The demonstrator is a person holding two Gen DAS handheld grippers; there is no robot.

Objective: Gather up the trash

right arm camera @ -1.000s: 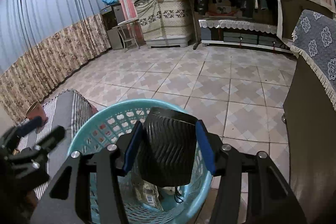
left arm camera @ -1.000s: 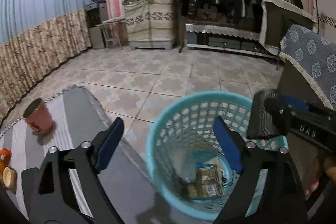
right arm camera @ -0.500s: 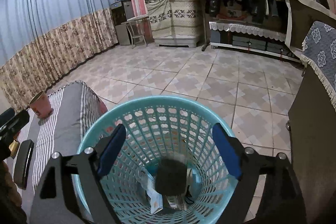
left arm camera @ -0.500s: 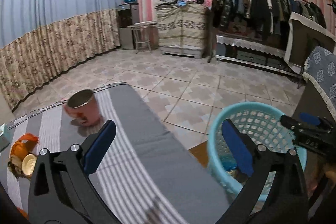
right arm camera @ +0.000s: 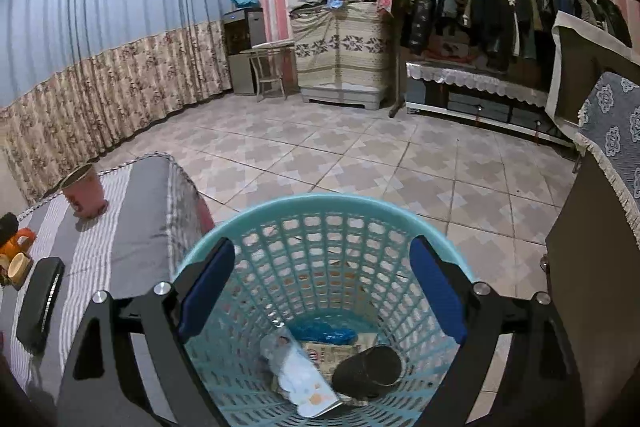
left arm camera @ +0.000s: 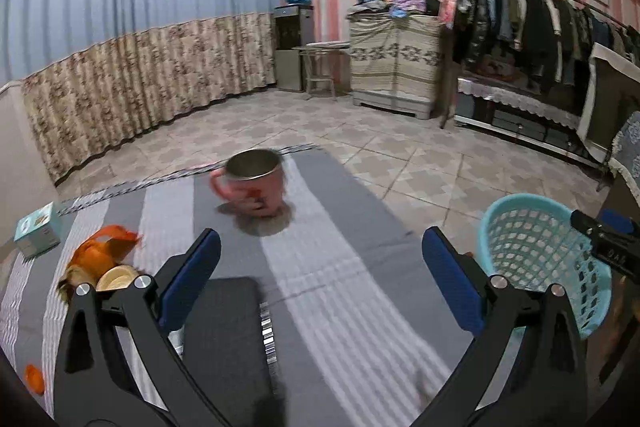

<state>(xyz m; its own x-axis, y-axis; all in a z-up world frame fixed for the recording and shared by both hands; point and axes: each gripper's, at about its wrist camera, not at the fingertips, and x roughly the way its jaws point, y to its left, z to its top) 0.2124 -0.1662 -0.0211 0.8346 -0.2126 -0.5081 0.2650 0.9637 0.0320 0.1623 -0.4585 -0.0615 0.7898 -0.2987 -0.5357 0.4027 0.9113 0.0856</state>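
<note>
While both tongs gape empty, a pink cup stands on the striped cloth.

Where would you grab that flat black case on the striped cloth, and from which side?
Across its narrow width, near the middle, coming down from above. The black case lies flat on the striped cloth, long and thin, so its two long edges are likely the only pair the open left tool could span. Its ridged edge may add some grip.
</note>
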